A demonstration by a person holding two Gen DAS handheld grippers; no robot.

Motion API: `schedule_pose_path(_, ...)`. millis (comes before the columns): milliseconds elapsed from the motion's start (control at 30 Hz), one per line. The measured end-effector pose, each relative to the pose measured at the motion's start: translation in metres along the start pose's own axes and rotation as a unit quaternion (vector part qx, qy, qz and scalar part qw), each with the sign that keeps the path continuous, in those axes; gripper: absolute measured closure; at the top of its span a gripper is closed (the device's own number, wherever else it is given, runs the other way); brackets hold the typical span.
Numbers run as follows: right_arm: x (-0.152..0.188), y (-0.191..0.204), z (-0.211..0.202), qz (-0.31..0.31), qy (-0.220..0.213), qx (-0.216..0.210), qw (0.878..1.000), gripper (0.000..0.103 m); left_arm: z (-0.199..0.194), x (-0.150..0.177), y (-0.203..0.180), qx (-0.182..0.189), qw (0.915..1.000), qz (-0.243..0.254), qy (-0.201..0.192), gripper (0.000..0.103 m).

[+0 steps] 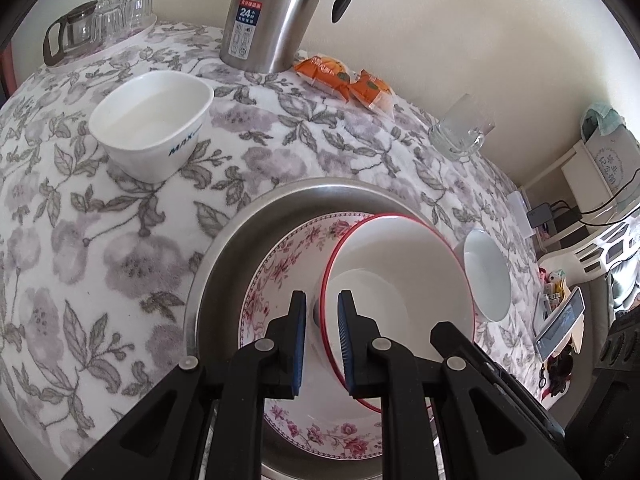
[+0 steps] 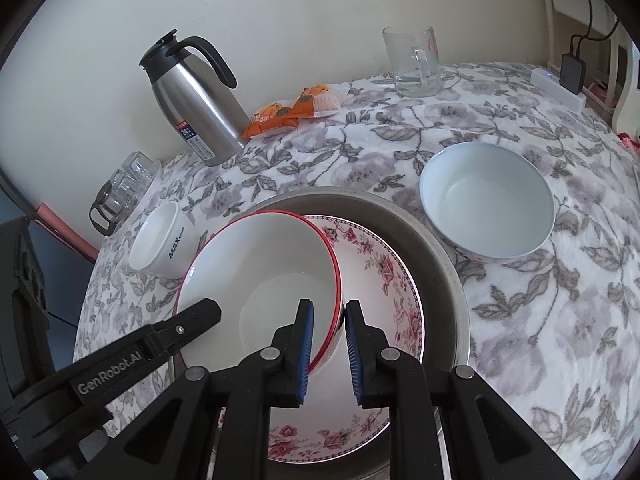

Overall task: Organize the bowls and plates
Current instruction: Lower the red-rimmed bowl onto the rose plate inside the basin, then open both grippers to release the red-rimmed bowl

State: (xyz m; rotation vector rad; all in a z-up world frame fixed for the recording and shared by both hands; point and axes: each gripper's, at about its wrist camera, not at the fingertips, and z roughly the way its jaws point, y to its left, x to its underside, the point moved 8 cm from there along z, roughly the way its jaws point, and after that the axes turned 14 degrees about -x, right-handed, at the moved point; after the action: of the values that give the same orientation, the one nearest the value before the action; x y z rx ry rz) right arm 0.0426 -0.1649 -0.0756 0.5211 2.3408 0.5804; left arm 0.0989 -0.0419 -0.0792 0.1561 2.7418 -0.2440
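A red-rimmed white bowl [image 1: 404,280] [image 2: 264,276] sits tilted on a floral plate [image 1: 280,264] [image 2: 384,276] inside a steel basin [image 1: 236,248] [image 2: 436,248]. My left gripper [image 1: 322,304] is shut on the bowl's left rim. My right gripper [image 2: 329,312] is shut on its right rim. A square white bowl marked MAX [image 1: 154,124] [image 2: 160,240] stands far left. A round pale bowl [image 1: 486,276] [image 2: 486,204] stands right of the basin.
A steel thermos jug [image 1: 272,12] [image 2: 192,96], orange snack packets [image 1: 344,80] [image 2: 296,114] and a glass mug [image 1: 460,128] [image 2: 414,62] stand at the back. A tray of glasses [image 1: 96,24] [image 2: 124,188] sits at the back left corner. Floral cloth covers the table.
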Motion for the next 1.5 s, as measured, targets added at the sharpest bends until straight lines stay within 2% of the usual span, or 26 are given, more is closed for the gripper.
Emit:
schedule_pose_path(167,-0.004,0.003,-0.007,-0.007,-0.010,0.001,1.000,0.084,-0.007,-0.003,0.001,-0.004,0.9999,0.001,-0.010,0.087)
schedule_pose_path(433,-0.013,0.008,-0.021,-0.020,-0.030,0.006,0.999,0.084,-0.031,-0.013,0.008,-0.029,0.9981,-0.001,-0.055,0.087)
schedule_pose_path(533,-0.014,0.007,-0.023,-0.022,-0.033,0.014,0.999,0.084,-0.033,-0.016,0.015,-0.046,0.9971,-0.009,-0.059,0.081)
schedule_pose_path(567,-0.014,0.006,-0.023,-0.021,-0.033,0.016,0.999,0.079,-0.033,-0.016,0.018,-0.056,0.9966,-0.012,-0.059,0.079)
schedule_pose_path(633,-0.014,0.003,-0.022,-0.017,-0.032,0.022,0.999,0.069,-0.032,-0.017,0.024,-0.078,0.9951,-0.015,-0.060,0.066)
schedule_pose_path(733,-0.012,0.001,-0.020,-0.016,-0.026,0.022,0.999,0.065,-0.027,-0.016,0.031,-0.093,0.9941,-0.023,-0.052,0.058)
schedule_pose_path(900,-0.010,0.000,-0.018,-0.019,-0.020,0.028,0.999,0.051,-0.021,-0.011,0.036,-0.105,0.9935,-0.030,-0.031,0.048)
schedule_pose_path(967,-0.010,-0.002,-0.018,-0.019,-0.022,0.032,0.999,0.042,-0.019,-0.011,0.037,-0.117,0.9923,-0.029,-0.029,0.038)
schedule_pose_path(1033,-0.010,-0.003,-0.018,-0.018,-0.023,0.037,0.999,0.038,-0.018,-0.011,0.038,-0.122,0.9916,-0.028,-0.029,0.026)
schedule_pose_path(1133,-0.010,-0.004,-0.017,-0.018,-0.019,0.038,0.999,0.026,-0.018,-0.011,0.042,-0.136,0.9898,-0.026,-0.033,0.019)
schedule_pose_path(1200,-0.010,-0.003,-0.016,-0.021,-0.018,0.039,0.999,0.024,-0.017,-0.012,0.045,-0.149,0.9880,-0.023,-0.035,0.016)
schedule_pose_path(1500,-0.011,0.005,-0.014,-0.034,-0.025,0.042,0.998,0.001,-0.022,-0.019,0.080,-0.185,0.9795,-0.064,-0.048,0.011)
